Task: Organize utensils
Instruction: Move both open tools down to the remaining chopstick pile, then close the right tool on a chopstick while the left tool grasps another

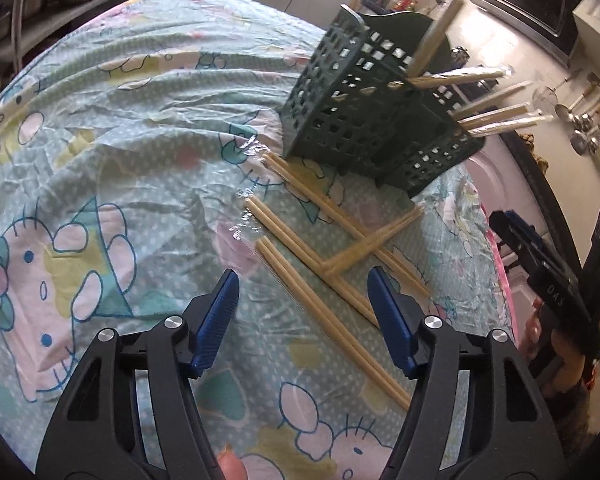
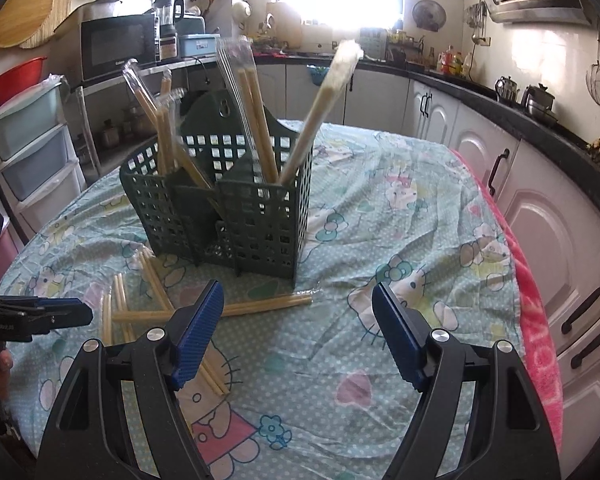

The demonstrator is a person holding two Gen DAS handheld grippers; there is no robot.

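A dark green perforated utensil basket (image 1: 364, 120) (image 2: 236, 208) stands on the table and holds several wrapped pairs of wooden chopsticks (image 2: 260, 120). More wrapped chopstick pairs (image 1: 332, 280) (image 2: 148, 308) lie crossed on the cloth in front of it. My left gripper (image 1: 304, 288) is open and empty, hovering just above the loose chopsticks. My right gripper (image 2: 298, 304) is open and empty, in front of the basket, with one loose pair (image 2: 260, 306) lying just beyond its left finger. The right gripper also shows at the right edge of the left wrist view (image 1: 540, 264).
The table wears a pale blue cartoon-print cloth (image 1: 120, 140) (image 2: 380, 240) under clear plastic. A pink towel (image 2: 540, 320) hangs at its right edge. White kitchen cabinets (image 2: 540, 200) and a dark counter stand to the right. Plastic drawers (image 2: 32, 148) stand at left.
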